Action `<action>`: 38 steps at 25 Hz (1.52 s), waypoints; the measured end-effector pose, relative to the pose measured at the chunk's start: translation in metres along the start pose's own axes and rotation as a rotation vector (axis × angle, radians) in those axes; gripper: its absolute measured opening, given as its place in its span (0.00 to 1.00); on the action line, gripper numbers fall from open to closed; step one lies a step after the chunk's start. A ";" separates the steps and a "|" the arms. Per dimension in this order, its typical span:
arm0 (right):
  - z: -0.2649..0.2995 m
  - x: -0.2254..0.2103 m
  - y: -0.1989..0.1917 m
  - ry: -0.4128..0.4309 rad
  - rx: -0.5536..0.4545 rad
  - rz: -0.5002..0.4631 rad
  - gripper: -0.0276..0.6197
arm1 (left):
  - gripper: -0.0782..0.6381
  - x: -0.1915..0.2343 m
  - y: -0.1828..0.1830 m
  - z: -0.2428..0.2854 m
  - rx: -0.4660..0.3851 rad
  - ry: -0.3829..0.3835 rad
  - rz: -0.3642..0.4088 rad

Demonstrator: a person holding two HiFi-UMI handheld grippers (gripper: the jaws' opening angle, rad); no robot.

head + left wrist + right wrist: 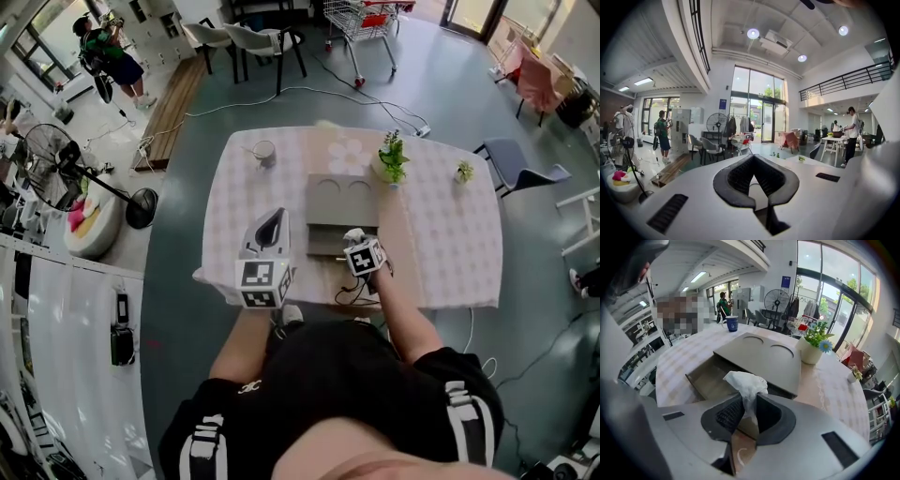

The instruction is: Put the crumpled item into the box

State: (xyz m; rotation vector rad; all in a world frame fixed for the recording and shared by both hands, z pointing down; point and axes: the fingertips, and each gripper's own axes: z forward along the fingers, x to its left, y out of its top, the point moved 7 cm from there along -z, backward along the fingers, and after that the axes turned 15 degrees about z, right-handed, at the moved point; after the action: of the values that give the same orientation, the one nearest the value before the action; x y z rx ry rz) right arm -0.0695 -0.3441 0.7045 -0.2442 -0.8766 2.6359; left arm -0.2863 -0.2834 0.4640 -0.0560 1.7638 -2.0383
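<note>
I am pinching the tissue (743,379) in my right tool (747,398), jaws clamped on it, just above the box's (761,359) open drawer (705,380) on the counter (829,390). My left tool (752,159) is hovering left of the box, jaws together, empty. Beyond, a plant (813,345) is standing.

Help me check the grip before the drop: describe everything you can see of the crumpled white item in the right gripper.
The crumpled tissue is white, thin and wrinkled, paper by the look of it, bunched into a loose wad. Its lower part is pinched between the dark ribbed pads of the right gripper, and the wad sticks out past the tips. It appears to hang over the open drawer of the grey box, and nothing else visibly touches it.
</note>
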 end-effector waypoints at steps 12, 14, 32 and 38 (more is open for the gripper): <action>0.015 -0.001 -0.018 -0.036 0.166 -0.065 0.15 | 0.09 0.004 0.001 -0.014 0.005 0.016 0.004; 0.016 0.001 -0.016 -0.001 0.154 -0.066 0.24 | 0.09 0.004 0.000 -0.014 0.004 0.016 0.004; -0.134 -0.010 0.105 0.082 -0.531 0.166 0.32 | 0.09 -0.008 0.016 0.009 -0.060 -0.042 0.008; -0.226 -0.010 0.142 0.043 -0.851 0.148 0.32 | 0.09 -0.017 0.025 0.017 -0.083 -0.075 0.012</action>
State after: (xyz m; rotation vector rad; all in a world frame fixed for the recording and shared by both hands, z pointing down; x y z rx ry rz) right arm -0.0388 -0.3309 0.4395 -0.5812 -1.9780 2.1994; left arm -0.2586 -0.2951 0.4480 -0.1455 1.7970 -1.9284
